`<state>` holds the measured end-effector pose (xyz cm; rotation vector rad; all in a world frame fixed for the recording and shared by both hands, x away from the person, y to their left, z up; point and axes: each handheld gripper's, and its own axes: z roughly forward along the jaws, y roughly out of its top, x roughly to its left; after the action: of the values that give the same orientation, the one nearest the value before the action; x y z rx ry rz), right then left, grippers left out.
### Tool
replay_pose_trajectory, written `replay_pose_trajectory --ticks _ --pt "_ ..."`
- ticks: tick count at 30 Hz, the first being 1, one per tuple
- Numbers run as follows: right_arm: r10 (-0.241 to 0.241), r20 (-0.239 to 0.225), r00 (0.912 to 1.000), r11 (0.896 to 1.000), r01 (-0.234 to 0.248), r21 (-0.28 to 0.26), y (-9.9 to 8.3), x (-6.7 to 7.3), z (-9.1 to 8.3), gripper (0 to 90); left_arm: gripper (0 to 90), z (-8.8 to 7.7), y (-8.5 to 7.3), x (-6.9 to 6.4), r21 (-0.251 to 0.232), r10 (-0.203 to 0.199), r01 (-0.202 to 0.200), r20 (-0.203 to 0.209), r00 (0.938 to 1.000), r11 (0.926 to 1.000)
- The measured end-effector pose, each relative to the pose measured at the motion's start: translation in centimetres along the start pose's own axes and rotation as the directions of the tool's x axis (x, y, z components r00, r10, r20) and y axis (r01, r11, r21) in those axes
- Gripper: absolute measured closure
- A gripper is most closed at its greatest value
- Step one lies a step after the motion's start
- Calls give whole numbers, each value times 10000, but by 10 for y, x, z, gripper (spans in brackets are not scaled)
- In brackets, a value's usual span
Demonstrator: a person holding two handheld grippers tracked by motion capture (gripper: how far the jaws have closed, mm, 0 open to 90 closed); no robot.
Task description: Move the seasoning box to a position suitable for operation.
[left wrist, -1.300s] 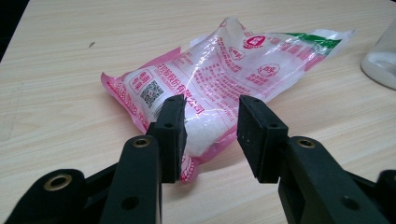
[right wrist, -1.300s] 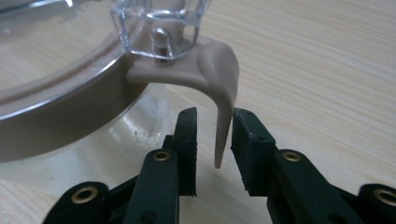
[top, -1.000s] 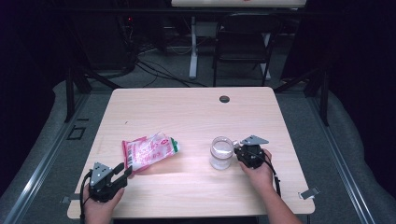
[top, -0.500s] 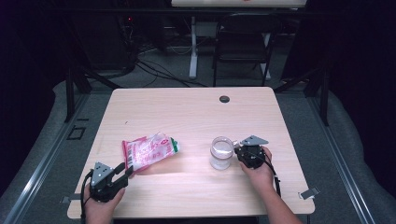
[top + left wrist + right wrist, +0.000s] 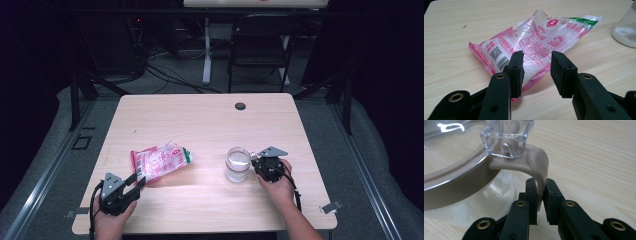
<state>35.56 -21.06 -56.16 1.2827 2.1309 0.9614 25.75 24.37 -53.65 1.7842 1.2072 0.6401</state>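
Note:
A pink and clear plastic bag of white grains (image 5: 160, 161) lies flat on the wooden table (image 5: 200, 125), left of centre. My left gripper (image 5: 139, 180) rests at the bag's near corner. In the left gripper view its jaws stand open (image 5: 536, 67) with the bag (image 5: 536, 40) just beyond them and nothing pressed. A clear glass jar (image 5: 237, 164) with white contents stands right of centre. My right gripper (image 5: 254, 159) is at the jar's right side. In the right gripper view it (image 5: 539, 192) is shut on the lid's beige latch tab (image 5: 537, 162), under a clear hinge block (image 5: 506, 135).
A round black grommet (image 5: 240, 106) sits near the table's far edge. A dark chair (image 5: 262, 45) and floor cables lie beyond the table. The jar (image 5: 625, 30) shows at the right edge of the left gripper view.

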Motion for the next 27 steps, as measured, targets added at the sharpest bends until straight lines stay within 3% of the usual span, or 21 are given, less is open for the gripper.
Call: replay_pose_trajectory --ticks 7,12,19,22,27 --pt "0 30 10000 10000 0 89 -5 5 -8 823 628 12 6 -14 -12 320 -320 490 9983 9995" --pt "-37 -23 10000 9999 37 138 -13 13 -18 819 625 23 12 -28 0 685 -689 1033 9923 9976" --pt "-200 -180 9996 9993 206 305 -24 31 -35 809 619 38 19 -52 -64 1184 -1191 1770 9771 9929" --pt "-335 -158 9993 9990 339 279 -26 34 -38 807 620 43 23 -63 -80 1478 -1494 2051 9675 9887" --pt "-570 -246 9981 9976 579 385 -31 40 -45 808 623 51 30 -79 -129 1650 -1673 2565 9524 9858"
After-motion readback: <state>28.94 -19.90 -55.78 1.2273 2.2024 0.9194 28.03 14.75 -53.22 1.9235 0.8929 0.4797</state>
